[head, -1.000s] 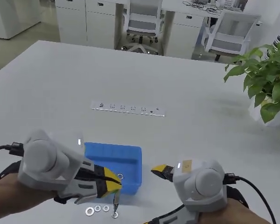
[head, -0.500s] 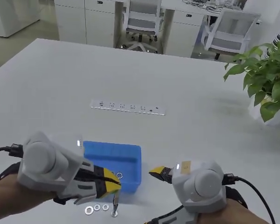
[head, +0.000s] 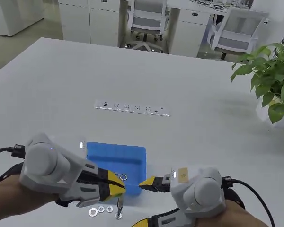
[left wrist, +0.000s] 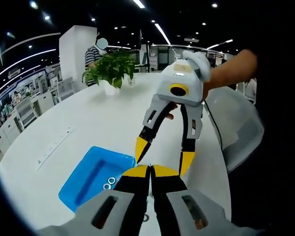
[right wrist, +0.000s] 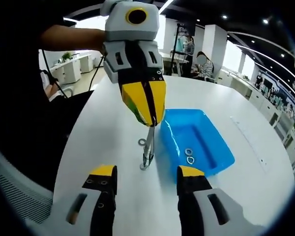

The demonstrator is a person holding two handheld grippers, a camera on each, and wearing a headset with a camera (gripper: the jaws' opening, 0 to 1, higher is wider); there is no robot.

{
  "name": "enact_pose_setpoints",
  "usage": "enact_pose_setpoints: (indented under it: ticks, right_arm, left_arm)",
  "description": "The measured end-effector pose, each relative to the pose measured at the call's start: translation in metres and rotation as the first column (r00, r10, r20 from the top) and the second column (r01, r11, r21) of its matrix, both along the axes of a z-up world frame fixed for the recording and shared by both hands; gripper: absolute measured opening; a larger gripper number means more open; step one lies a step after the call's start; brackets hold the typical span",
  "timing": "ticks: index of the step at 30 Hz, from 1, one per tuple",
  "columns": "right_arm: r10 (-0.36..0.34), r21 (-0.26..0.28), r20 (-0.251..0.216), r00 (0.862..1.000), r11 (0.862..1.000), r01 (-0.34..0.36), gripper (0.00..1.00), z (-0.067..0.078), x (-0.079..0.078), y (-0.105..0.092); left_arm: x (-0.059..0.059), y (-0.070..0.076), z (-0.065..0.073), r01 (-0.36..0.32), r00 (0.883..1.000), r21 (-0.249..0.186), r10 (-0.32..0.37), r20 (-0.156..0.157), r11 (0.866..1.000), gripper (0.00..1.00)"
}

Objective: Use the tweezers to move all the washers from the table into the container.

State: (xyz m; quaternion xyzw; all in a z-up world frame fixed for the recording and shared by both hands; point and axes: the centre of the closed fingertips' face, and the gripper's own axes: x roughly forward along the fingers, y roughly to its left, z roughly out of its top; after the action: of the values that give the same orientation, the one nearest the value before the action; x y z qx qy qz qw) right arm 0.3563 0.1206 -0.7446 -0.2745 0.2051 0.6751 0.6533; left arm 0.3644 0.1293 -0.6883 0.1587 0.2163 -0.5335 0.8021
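Pressed together on the upper end of the tweezers (right wrist: 148, 145), the left hand-held gripper (right wrist: 147, 112) holds them almost upright, with their long axis running from the yellow jaws down to the surface (head: 203, 118). The tips rest at one washer (right wrist: 144, 166); whether they already pinch it or only touch it, I cannot tell. In the head view three more washers (head: 101, 209) lie in a short row just to the left of this one, all on the near side of the blue container (head: 114, 155) and close to its near wall. So the container lies directly beyond the tips, away from the person, and I judge that the coming move is a short lift over this low wall and forward. Some washers (right wrist: 188, 152) lie already on the container floor. The right hand-held gripper (right wrist: 146, 173) is spread and holds nothing; it hovers just beside the container, to the right of the tweezers, with its jaws turned toward them. The left one is clearly nearer to the work, since it carries the tool. Nothing stands between the tips and the container except the wall itself, though the right jaws are near enough to disturb the path. Farther away lie a white power strip (head: 132, 108) and a green plant (head: 270, 80), well apart from the work.
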Motion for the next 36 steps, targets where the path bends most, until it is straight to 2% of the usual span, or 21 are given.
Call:
enact_pose_setpoints:
  ticks: [7, 17, 20, 26, 36]
  right_arm:
    - [0.072, -0.014, 0.012, 0.997, 0.997, -0.072, 0.37, -0.005, -0.001, 0.009]
    - [0.132, -0.03, 0.003, 0.991, 0.991, -0.132, 0.28, -0.013, -0.001, 0.021]
    - [0.176, -0.06, 0.019, 0.984, 0.983, -0.174, 0.25, -0.017, -0.002, 0.023]
    - [0.192, -0.058, 0.013, 0.981, 0.98, -0.191, 0.22, -0.019, -0.001, 0.028]
    - [0.226, -0.096, 0.024, 0.974, 0.97, -0.223, 0.12, -0.025, -0.001, 0.03]
  left_arm:
    - [-0.003, 0.0, 0.001, 0.04, 0.999, 0.007, -0.04, 0.011, 0.999, 0.05]
    - [-0.004, -0.003, 0.002, 0.07, 0.998, 0.01, -0.07, -0.005, 0.997, 0.05]
    - [-0.003, -0.003, 0.002, 0.078, 0.997, 0.016, -0.078, -0.008, 0.997, 0.05]
    - [-0.004, -0.003, 0.001, 0.093, 0.996, 0.02, -0.092, -0.019, 0.995, 0.05]
    - [-0.004, -0.003, 0.0, 0.112, 0.993, 0.024, -0.112, -0.029, 0.993, 0.05]
